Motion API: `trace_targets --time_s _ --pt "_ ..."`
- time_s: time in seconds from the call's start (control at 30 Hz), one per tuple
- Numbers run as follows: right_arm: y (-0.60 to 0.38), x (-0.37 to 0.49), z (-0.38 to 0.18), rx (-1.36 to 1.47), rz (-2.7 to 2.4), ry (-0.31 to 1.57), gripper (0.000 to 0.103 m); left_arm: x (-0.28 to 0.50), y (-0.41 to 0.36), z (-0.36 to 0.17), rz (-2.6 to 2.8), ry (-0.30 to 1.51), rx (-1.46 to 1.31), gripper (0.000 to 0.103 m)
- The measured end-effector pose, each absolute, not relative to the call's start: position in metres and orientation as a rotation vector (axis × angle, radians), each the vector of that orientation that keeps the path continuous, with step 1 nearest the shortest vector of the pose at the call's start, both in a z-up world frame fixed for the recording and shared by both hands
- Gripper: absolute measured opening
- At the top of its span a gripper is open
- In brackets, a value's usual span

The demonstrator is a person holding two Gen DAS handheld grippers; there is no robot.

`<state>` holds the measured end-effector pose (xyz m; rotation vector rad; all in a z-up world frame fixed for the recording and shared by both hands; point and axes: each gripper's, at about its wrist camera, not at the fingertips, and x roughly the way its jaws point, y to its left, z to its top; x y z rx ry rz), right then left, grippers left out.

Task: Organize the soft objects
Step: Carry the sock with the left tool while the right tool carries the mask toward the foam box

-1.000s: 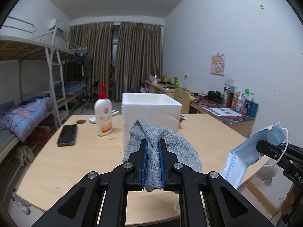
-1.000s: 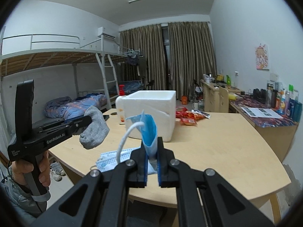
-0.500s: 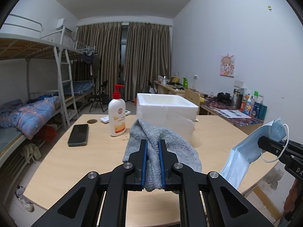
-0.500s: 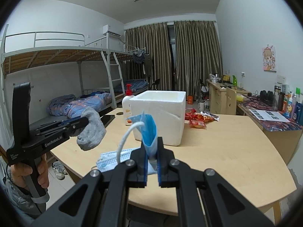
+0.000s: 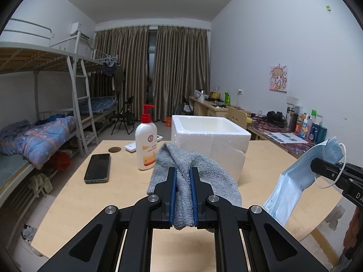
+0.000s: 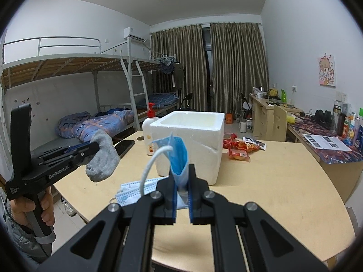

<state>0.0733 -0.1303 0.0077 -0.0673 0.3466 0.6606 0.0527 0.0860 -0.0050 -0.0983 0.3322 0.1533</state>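
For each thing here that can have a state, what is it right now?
Left gripper: shut on the grey knitted sock, held off the table.
Right gripper: shut on the blue pleated face mask, lifted.
White foam box: open, no lid, nothing visible inside.
Second face mask: lying flat on the wooden table.
Black phone: screen dark.
Pump bottle: upright.

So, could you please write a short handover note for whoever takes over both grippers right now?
Left gripper: shut on the grey sock, held above the table.
Right gripper: shut on a blue face mask, also in the air.
More masks lie on the table by the white foam box.
Done: both items picked up; nothing visible in the box.
Left: probably drop both in, then collect the other masks.
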Motion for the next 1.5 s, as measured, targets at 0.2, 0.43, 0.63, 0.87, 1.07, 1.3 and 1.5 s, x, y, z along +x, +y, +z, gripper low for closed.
trace_targets --time_s 0.2,0.43,0.63,0.87,1.07,1.3,1.5 --pt "-0.132 0.079 0.011 -0.052 0.647 0.342 0.01 0.066 0.093 0.004 0.151 0.324 -0.096 0.012" --pt "-0.13 0.088 0.018 -0.043 0.654 0.329 0.01 0.081 0.096 0.014 0.139 0.316 -0.09 0.012" --pt "-0.128 0.098 0.021 -0.032 0.654 0.319 0.01 0.091 0.096 0.021 0.124 0.308 -0.075 0.012" --pt "-0.137 0.114 0.029 0.032 0.613 0.329 0.01 0.097 0.099 0.03 0.118 0.285 -0.076 0.012" --pt "-0.129 0.118 0.036 0.013 0.627 0.306 0.01 0.107 0.097 0.037 0.095 0.284 -0.061 0.012" --pt "-0.119 0.129 0.048 0.001 0.644 0.276 0.01 0.117 0.094 0.054 0.064 0.264 -0.043 0.012" --pt "-0.115 0.138 0.06 -0.01 0.657 0.23 0.01 0.123 0.096 0.07 0.063 0.232 -0.032 0.012"
